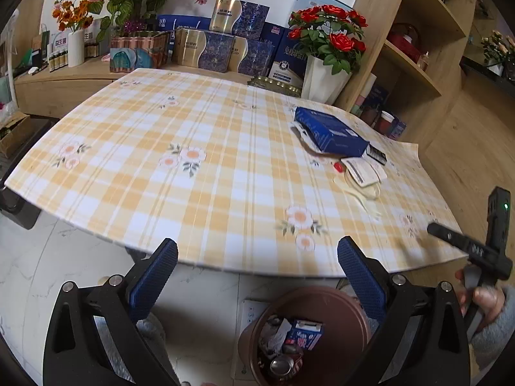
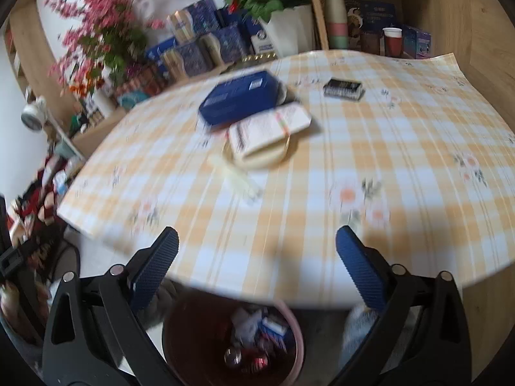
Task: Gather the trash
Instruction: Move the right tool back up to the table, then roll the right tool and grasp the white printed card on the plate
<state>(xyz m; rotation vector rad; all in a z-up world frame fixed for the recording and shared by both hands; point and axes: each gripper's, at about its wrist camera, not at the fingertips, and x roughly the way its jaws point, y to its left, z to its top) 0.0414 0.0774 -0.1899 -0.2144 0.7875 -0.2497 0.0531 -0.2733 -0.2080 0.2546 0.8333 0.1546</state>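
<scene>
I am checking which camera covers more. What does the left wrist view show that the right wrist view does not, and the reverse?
Only the left wrist view shows the right gripper's body and the hand holding it, plus a small red scrap.

Only the right wrist view shows a stack of cups on the shelf.

Both show the blue box, the small black box, the white packet, the checked tablecloth and the brown bin of trash below. Both grippers are open and empty.
</scene>
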